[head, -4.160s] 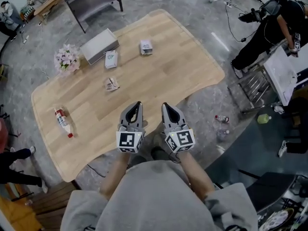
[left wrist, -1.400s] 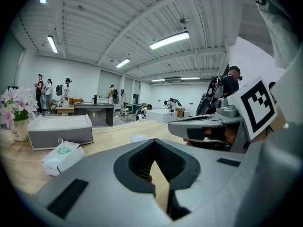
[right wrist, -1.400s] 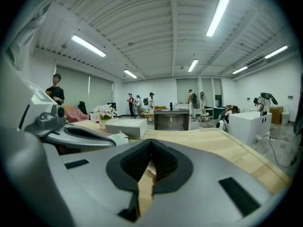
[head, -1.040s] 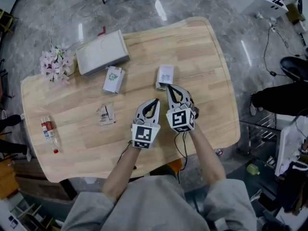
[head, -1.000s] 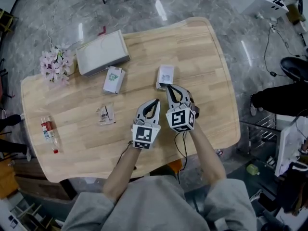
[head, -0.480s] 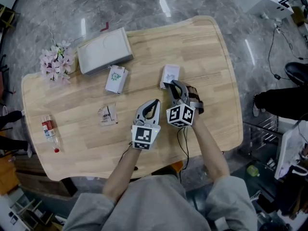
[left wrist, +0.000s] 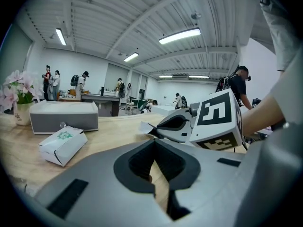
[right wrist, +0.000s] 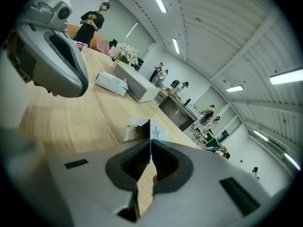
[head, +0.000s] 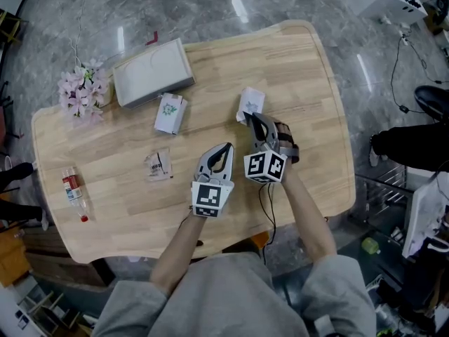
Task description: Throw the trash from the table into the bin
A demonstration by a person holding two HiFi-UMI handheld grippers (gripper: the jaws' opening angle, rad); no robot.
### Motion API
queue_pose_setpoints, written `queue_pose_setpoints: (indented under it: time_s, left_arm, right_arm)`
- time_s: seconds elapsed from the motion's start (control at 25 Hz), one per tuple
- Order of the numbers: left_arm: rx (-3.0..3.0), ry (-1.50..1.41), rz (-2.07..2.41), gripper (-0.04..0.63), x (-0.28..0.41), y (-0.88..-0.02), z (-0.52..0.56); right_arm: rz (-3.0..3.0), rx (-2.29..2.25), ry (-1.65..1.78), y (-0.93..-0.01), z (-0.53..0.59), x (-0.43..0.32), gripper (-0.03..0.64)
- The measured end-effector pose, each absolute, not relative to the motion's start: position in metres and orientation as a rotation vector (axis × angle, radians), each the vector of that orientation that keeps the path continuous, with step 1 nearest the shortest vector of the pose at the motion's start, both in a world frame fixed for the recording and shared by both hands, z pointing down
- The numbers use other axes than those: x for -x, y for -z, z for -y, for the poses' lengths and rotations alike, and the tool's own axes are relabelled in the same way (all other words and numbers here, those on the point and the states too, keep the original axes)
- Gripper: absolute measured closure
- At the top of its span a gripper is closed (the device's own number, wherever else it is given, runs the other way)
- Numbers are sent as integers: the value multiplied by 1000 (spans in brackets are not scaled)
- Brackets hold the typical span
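Observation:
A small white carton (head: 251, 102) lies on the wooden table (head: 309, 118), just beyond my right gripper (head: 249, 119). That gripper is rolled onto its side and shut. Its tips sit against the carton's near corner (right wrist: 156, 132), and I see nothing between the pads. In the right gripper view the right gripper (right wrist: 150, 139) shows its jaws meeting in a thin seam. My left gripper (head: 224, 148) hovers shut and empty over the table's middle, beside the right one. More trash lies to the left: a second white carton (head: 168, 113), a crumpled wrapper (head: 158, 165) and a small bottle (head: 73, 192).
A grey box (head: 154, 72) and pink flowers (head: 84, 90) stand at the table's far left. The table's right edge (head: 345, 153) drops to a marble floor. People stand far off across the room (left wrist: 52, 82).
My right gripper has moved forward against the white carton and rolled onto its side. The carton has shifted slightly away. My left gripper has stayed put.

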State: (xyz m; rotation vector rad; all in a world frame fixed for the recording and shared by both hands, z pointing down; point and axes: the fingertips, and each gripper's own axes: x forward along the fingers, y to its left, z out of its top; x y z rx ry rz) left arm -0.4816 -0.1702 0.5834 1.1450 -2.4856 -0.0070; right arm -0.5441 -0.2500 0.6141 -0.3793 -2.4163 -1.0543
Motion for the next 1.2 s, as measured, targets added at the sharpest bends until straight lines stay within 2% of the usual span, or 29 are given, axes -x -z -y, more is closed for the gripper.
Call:
queue_pose_setpoints:
  time_s: [0.36,0.92,1.2]
  left_arm:
    - [-1167,-3,2526,591,479,-557,164]
    - [-1220,-18,2593,591,456,-508,153]
    - [-1219,-19,2620,591,446,-495,140]
  right_arm:
    - [2549,275,897,-575,248,520,607]
    - [2776,69,132,-521,237,455,607]
    - [2789,20,7,-511,225,428,607]
